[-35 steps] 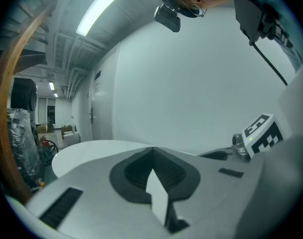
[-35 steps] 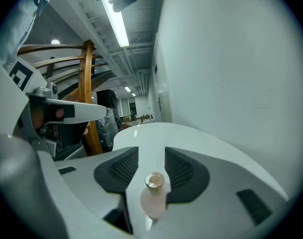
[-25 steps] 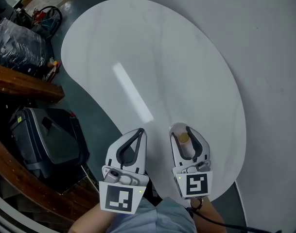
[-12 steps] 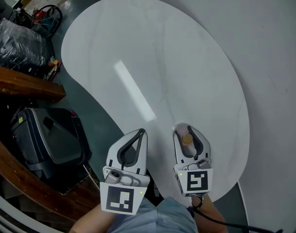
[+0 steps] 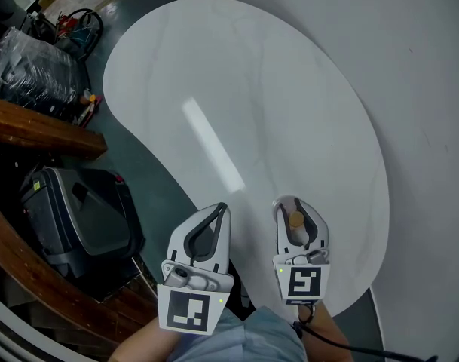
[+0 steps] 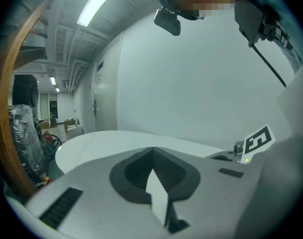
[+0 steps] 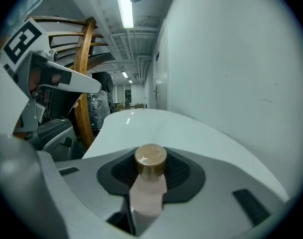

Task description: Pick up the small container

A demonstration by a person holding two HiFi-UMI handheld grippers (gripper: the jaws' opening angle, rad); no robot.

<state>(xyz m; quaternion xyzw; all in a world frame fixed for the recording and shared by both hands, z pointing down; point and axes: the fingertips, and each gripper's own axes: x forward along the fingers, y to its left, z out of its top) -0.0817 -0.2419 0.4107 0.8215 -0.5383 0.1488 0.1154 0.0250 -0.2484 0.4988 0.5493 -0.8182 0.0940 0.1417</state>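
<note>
The small container (image 5: 295,219) has a pale pink body and a round wooden lid (image 7: 150,158). It stands on the white curved table (image 5: 252,89) near its front edge. My right gripper (image 5: 293,200) reaches round it from the near side. Its jaws have just been closing, and the dark pads (image 7: 183,172) now hug the container's sides. The body fills the gap between the jaws in the right gripper view. To its left, my left gripper (image 5: 220,207) hangs over the table's edge with its fingertips together and nothing in it. The left gripper (image 6: 152,149) shows only a thin white slit.
Left of the table, on the dark floor, are a wooden rail (image 5: 33,127), a grey and black case (image 5: 78,217), a wrapped bundle (image 5: 26,70) and cables (image 5: 74,25). A white wall (image 5: 425,89) borders the table on the right.
The right gripper's jaws have drawn in from wide open to close round the container. The container has stayed in place on the table. The left gripper has not moved.
</note>
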